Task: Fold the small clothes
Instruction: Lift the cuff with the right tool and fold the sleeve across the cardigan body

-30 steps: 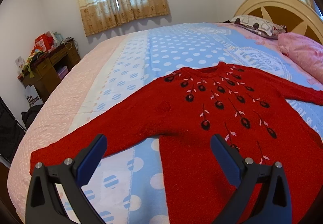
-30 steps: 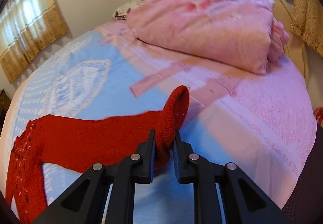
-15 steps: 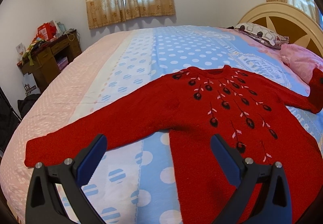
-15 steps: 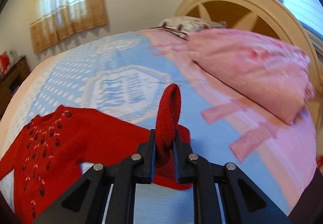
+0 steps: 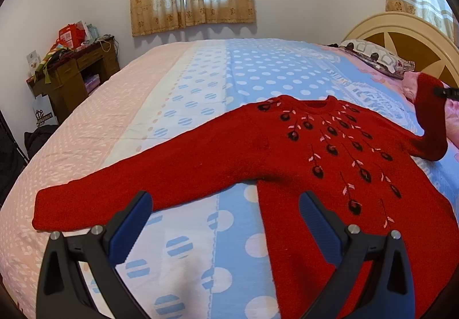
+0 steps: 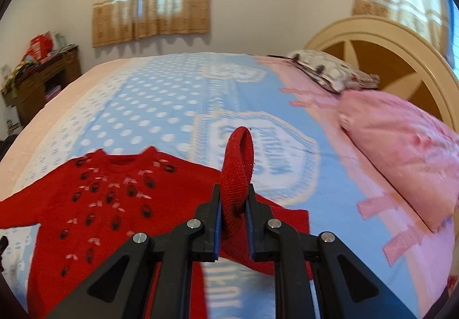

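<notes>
Two grippers work one red sweater [image 5: 287,152] spread on the bed [image 5: 200,83]; the right gripper [image 6: 233,212] is clamped on a lifted cuff [image 6: 238,164]; the left gripper [image 5: 226,218] gapes empty, the other sleeve [image 5: 114,192] just ahead; soft, limp knit, probably best pinched at cuffs.

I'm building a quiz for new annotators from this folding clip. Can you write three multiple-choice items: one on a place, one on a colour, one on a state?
1. Where does the sweater's body lie?
A. on the bedspread
B. on the desk
C. on the pink pillow

2. What colour is the sweater?
A. blue
B. red
C. yellow

3. What is the right gripper doing?
A. standing open over the bed
B. shut on a sleeve cuff
C. shut on a curtain

Key: 1 A, the sweater is spread flat on the dotted bedspread. 2 B, its knit is red with dark flower motifs. 3 B, the right gripper pinches the sleeve cuff, lifted off the bed, while the left gripper stands open.
</notes>
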`<state>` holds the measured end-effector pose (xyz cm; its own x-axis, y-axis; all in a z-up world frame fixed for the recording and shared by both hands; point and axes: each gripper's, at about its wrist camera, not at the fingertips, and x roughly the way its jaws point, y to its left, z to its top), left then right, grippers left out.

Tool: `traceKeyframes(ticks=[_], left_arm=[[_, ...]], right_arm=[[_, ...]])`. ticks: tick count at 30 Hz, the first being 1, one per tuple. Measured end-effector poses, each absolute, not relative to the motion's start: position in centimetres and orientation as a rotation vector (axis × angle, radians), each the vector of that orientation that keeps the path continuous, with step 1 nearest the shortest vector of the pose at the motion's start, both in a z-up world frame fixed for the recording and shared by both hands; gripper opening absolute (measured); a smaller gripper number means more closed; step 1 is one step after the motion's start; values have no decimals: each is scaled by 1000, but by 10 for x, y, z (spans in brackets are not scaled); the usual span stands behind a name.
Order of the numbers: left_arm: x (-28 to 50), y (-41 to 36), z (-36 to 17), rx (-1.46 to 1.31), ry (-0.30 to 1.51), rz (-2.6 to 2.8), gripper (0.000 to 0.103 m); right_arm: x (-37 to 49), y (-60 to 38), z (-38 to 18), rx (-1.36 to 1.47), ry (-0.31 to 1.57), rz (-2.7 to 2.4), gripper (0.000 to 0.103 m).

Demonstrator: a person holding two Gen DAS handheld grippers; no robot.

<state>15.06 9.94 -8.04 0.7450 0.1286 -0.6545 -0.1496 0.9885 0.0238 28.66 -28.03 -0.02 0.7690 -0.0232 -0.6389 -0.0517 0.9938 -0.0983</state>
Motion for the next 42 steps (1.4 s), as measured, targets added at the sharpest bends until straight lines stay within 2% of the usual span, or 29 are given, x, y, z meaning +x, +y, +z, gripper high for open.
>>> traceKeyframes(ticks=[13, 27, 28, 31, 34, 39, 41, 42], left_arm=[[147, 118, -86, -59, 725, 165, 103], [156, 131, -81, -107, 722, 107, 103], [158, 129, -81, -106, 727, 95, 103], [166, 120, -81, -88, 740, 57, 103], [177, 105, -81, -66, 760, 10, 102], [211, 66, -88, -66, 833, -107, 90], [224, 53, -94, -75, 871, -142, 80], [235, 43, -101, -75, 904, -161, 79]], right_arm=[[285, -146, -20, -239, 690, 212, 13], [264, -60, -97, -285, 792, 365, 15], [263, -60, -104, -286, 816, 379, 21], [250, -69, -120, -307, 876, 389, 55], [229, -98, -124, -301, 912, 383, 57], [200, -140, -120, -322, 901, 316, 58], [188, -151, -119, -338, 881, 281, 59], [184, -154, -119, -345, 875, 273, 59]])
